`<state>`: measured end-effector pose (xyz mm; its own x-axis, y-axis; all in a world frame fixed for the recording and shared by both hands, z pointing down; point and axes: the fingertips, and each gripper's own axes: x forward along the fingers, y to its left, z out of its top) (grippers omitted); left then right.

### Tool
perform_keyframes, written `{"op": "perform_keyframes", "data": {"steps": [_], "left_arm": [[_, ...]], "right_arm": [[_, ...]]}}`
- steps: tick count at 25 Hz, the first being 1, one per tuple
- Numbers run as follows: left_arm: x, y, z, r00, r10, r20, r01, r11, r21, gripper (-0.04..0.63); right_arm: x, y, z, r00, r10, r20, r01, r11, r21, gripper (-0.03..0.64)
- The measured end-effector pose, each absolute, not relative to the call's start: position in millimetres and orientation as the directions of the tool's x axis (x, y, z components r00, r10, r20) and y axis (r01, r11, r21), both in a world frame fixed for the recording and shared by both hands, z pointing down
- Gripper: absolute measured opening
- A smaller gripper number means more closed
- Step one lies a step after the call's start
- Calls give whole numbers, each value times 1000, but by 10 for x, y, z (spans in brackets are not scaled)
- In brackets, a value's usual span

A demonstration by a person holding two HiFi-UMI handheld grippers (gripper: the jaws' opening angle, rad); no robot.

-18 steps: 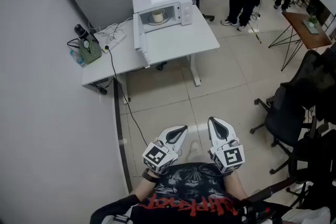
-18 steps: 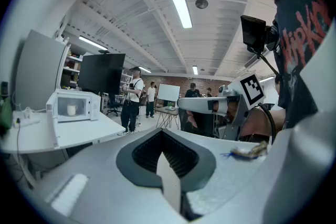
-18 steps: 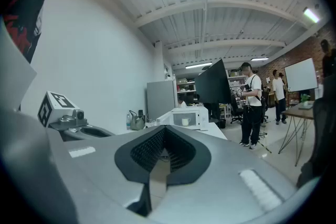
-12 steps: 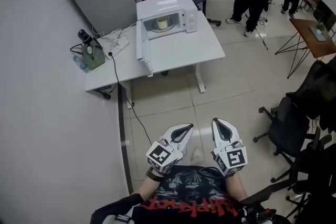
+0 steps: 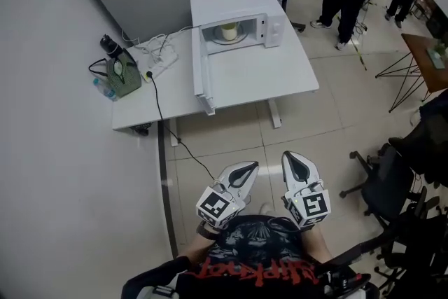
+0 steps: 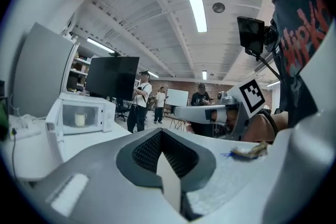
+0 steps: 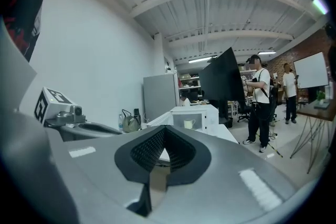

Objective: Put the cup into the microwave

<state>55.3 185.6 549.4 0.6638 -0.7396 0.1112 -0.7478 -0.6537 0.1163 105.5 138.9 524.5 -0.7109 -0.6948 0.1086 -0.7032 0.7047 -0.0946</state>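
Placement looks finished: the cup [image 5: 229, 31] stands on the turntable [image 5: 221, 40] inside the microwave [image 5: 234, 2], whose door [image 5: 201, 77] hangs open over the bench [image 5: 266, 73]. Since a moment ago the bench has only drifted slightly rightward in the head view. The left tongs [image 5: 241, 171] and right tongs [image 5: 295, 163] stay pressed together, empty, at the person's chest.

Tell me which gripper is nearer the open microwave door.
Left. In the head view the left gripper sits below and slightly right of the door; the right gripper is farther right. Both are well short of it.
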Motion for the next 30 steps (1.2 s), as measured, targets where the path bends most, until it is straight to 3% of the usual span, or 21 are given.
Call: {"op": "perform_keyframes", "data": {"steps": [9, 12, 15, 30], "left_arm": [[-704, 965, 5303, 603, -796, 56, -795, -594, 121, 3], [-764, 883, 5430, 655, -750, 92, -751, -633, 187, 3], [-879, 637, 5507, 628, -773, 94, -770, -599, 219, 3], [-1432, -1472, 5187, 458, -876, 148, -889, -448, 99, 3]], "right_arm": [[53, 727, 5112, -742, -658, 128, -666, 745, -33, 3], [-36, 630, 5252, -704, -689, 172, -706, 705, -67, 2], [-302, 298, 5321, -745, -634, 207, -656, 753, -56, 3], [-1012, -2077, 5747, -863, -479, 157, -498, 859, -115, 3]]}}
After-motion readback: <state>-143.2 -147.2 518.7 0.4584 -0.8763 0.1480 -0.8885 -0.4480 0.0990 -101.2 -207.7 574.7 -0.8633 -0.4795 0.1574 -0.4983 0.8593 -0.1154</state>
